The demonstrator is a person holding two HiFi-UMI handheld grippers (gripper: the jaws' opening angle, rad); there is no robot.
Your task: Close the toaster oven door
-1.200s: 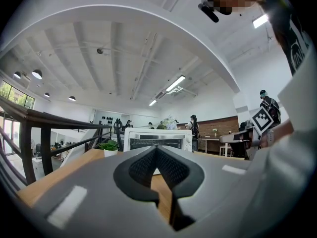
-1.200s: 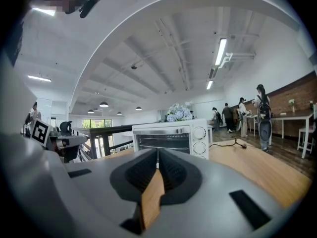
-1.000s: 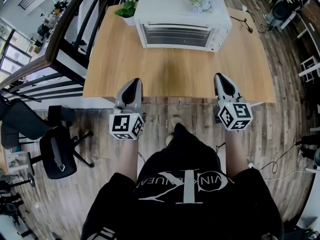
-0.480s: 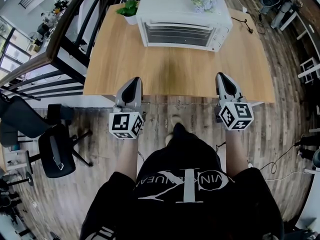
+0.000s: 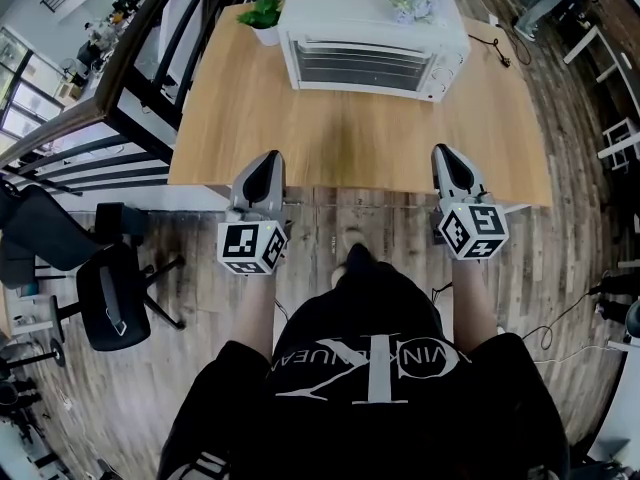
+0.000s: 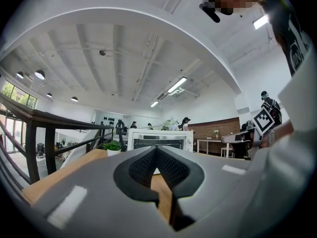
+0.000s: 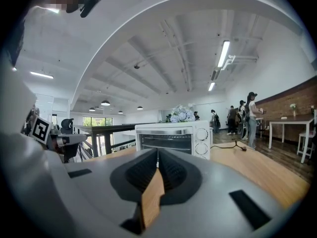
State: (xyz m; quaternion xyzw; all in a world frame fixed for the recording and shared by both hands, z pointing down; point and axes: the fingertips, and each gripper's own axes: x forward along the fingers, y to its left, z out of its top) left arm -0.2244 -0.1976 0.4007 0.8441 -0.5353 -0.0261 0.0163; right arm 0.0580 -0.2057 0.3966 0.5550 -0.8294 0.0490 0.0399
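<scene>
Left gripper [image 5: 267, 160], right gripper [image 5: 444, 153] hovering at table [image 5: 350, 138] edge, jaws together, empty; toaster oven [image 5: 372, 18] lying crosswise, far ahead (right gripper nearer).

A plank floor [image 5: 585, 218] is being spanned at top centre by a light wooden table [image 5: 350, 133]. The left edge is being bordered by a black railing [image 5: 135, 73], with a black office chair [image 5: 110, 308] at lower left. In the right gripper view, a white ceiling [image 7: 163, 38] is being lit by strip lights [image 7: 224, 53], and a brick wall [image 7: 297, 100] is being shown at far right.
</scene>
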